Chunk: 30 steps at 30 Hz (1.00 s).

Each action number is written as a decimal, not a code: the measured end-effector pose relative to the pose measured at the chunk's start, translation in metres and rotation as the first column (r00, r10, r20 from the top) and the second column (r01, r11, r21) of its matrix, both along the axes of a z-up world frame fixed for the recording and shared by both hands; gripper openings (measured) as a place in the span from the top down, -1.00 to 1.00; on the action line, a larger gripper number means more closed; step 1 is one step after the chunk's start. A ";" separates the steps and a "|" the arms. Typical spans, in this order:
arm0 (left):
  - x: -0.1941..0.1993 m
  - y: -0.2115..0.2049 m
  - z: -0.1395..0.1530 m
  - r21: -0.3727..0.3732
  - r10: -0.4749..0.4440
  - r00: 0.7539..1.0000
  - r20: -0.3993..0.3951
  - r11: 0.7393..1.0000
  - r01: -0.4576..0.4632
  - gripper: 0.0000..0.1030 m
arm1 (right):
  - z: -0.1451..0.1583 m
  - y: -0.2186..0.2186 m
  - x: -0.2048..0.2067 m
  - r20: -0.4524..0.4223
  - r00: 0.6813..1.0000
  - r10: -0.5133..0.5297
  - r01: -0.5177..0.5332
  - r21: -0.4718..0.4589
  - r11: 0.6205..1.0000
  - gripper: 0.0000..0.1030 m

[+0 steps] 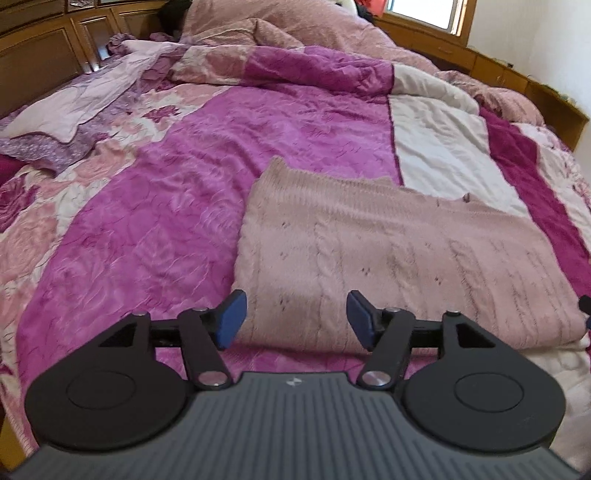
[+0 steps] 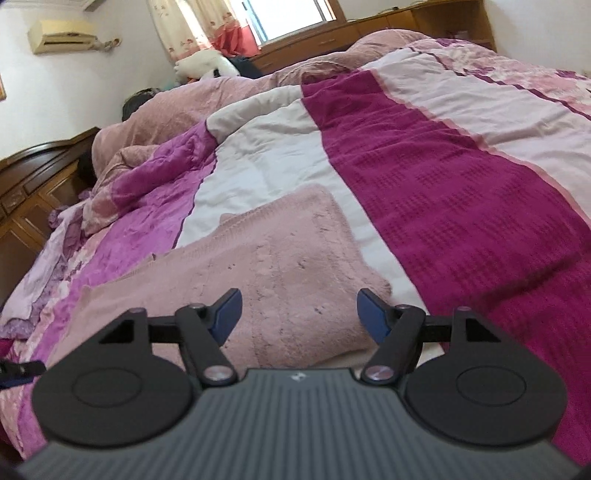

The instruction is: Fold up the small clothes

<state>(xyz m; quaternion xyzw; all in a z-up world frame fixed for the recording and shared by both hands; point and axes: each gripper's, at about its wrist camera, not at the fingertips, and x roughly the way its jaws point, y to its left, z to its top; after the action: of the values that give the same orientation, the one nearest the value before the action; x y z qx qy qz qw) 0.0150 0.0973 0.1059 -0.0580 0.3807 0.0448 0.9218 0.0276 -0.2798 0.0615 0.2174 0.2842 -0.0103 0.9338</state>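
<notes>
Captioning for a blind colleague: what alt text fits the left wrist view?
A folded pink knit sweater lies flat on a magenta and white quilt, with the open left gripper just above its near edge, holding nothing. Wooden cabinets stand beyond the bed.

Both views are evenly lit by soft daylight from the overexposed window [image 2: 295, 18]. Straight lines are bent toward the edges by fisheye distortion, and slight blur is seen throughout.
</notes>
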 end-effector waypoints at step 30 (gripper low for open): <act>-0.001 -0.051 -0.023 0.106 0.012 0.991 -0.135 0.994 0.002 -0.35 | -0.033 -0.021 0.019 -0.033 0.999 -0.022 0.031 0.280 0.960 -0.49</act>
<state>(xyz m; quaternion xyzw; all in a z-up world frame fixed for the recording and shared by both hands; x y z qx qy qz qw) 0.0143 0.0468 0.0828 -0.0067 0.4392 0.0713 0.8955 0.0470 -0.3008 0.0280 0.3510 0.2934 0.0144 0.8891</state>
